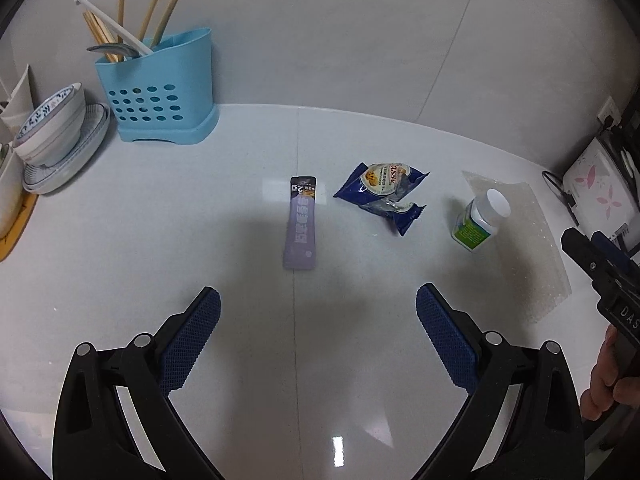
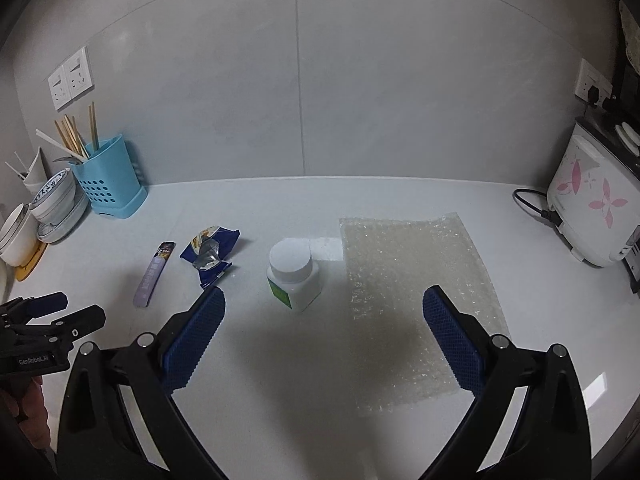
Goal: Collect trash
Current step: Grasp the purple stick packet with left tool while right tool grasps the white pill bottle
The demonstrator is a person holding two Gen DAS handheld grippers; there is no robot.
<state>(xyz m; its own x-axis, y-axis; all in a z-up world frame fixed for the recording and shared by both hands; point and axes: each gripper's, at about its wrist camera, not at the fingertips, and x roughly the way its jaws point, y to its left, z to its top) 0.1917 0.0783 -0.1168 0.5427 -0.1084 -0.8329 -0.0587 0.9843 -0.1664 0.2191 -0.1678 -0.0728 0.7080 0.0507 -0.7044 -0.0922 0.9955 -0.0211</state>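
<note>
On the white counter lie a flat purple sachet (image 1: 302,224) (image 2: 153,276), a crumpled blue snack wrapper (image 1: 384,196) (image 2: 211,256), a small white bottle with a green label (image 1: 478,220) (image 2: 294,274), and a sheet of bubble wrap (image 1: 528,248) (image 2: 416,300). My left gripper (image 1: 318,306) hovers open just short of the sachet, nothing between its fingers. My right gripper (image 2: 324,308) hangs open too, with the bottle just ahead of its left finger and the bubble wrap under its right finger. Each gripper shows at the edge of the other's view, the right gripper (image 1: 590,252) and the left gripper (image 2: 82,310).
A blue cutlery holder (image 1: 160,92) (image 2: 108,180) with chopsticks stands by the wall at the left, beside stacked bowls and plates (image 1: 56,136) (image 2: 52,208). A white rice cooker (image 2: 592,208) with its cord sits at the right. A hand (image 1: 608,376) grips the right tool.
</note>
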